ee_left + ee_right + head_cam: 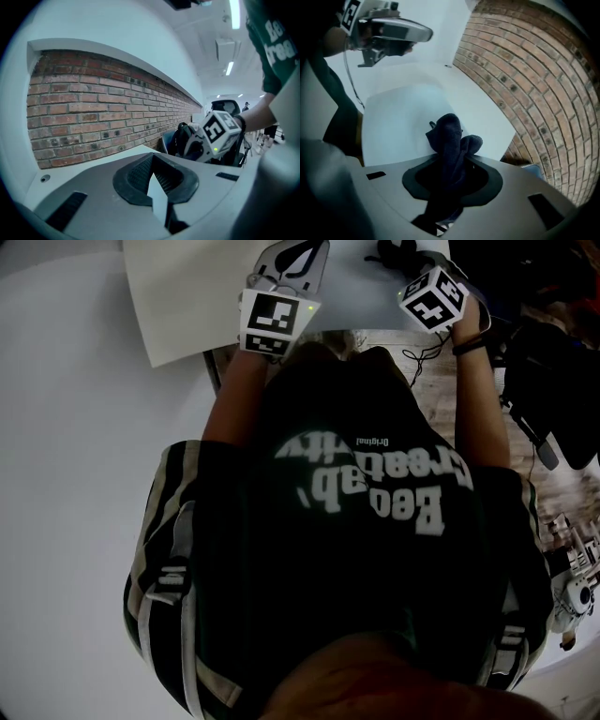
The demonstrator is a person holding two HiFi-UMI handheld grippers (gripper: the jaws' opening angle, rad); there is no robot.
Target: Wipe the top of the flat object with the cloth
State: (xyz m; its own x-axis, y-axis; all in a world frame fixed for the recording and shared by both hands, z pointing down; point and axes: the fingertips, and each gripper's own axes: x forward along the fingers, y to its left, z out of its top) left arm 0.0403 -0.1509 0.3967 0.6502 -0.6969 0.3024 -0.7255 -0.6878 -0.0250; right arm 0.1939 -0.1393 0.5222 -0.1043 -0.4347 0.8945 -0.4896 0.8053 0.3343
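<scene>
The white flat object (398, 122) lies below my right gripper (450, 157), which is shut on a bunched dark blue cloth (449, 136). The cloth hangs just over the flat object's near edge. In the head view the flat object (361, 292) sits at the top, with the cloth (398, 251) and right gripper (412, 263) over it. My left gripper (292, 261) is at its left side. In the left gripper view, the left gripper (154, 178) is shut on a thin white edge (158, 199), apparently the flat object's. The left gripper (389, 30) shows high at left.
A cream sheet (187, 296) lies to the left on the white table (75, 427). A brick wall (534, 93) runs behind the table. Dark gear (553, 381) and a thin cable (427, 352) sit to the right over wood floor. My torso fills the middle.
</scene>
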